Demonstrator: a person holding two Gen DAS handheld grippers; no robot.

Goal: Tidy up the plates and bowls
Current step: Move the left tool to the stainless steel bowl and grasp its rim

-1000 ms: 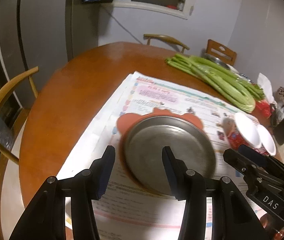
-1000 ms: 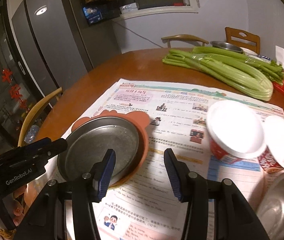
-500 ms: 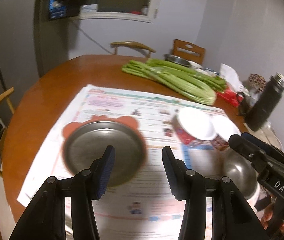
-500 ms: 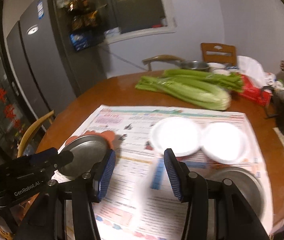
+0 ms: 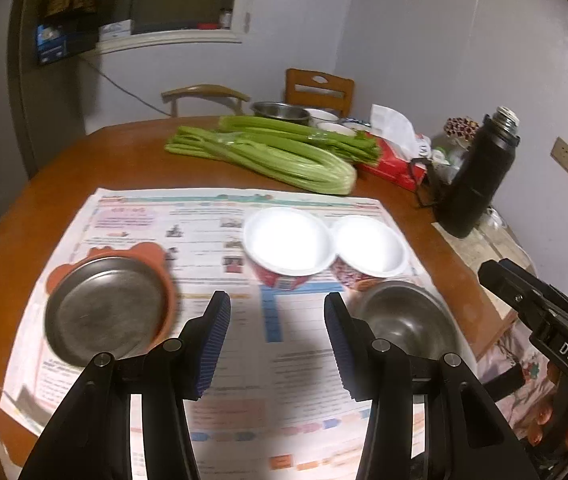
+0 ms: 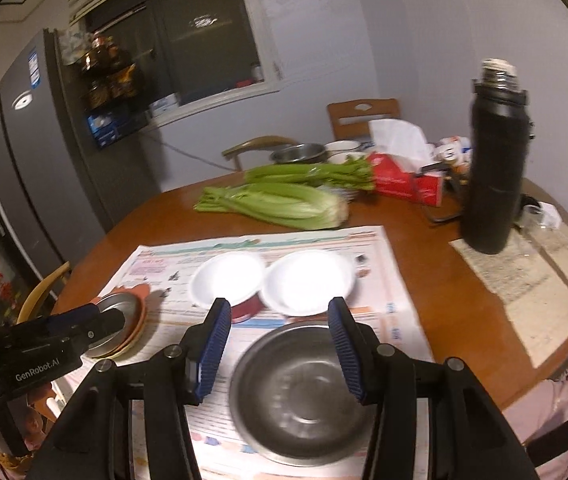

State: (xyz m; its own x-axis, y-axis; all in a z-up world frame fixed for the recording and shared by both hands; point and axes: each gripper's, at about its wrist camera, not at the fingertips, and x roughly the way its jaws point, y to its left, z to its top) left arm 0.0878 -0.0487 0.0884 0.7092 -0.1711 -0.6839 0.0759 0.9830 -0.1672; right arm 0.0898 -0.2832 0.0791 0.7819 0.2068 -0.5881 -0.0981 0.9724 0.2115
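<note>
Right wrist view: right gripper (image 6: 278, 322) spread and empty above steel bowl (image 6: 304, 392) on newspaper (image 6: 380, 280), left gripper (image 5: 276, 320) likewise spread; lowered squarely over the near rim, pinched firmly, lifted level.

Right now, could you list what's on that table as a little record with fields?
Surface: round wooden table with a newspaper spread on it
Dishes on the paper: metal plate on an orange plate; two white-lined bowls; steel bowl
Behind the paper: celery, tissue box, black flask
Left hand-held gripper: empty
Right hand-held gripper: empty, above the steel bowl
</note>
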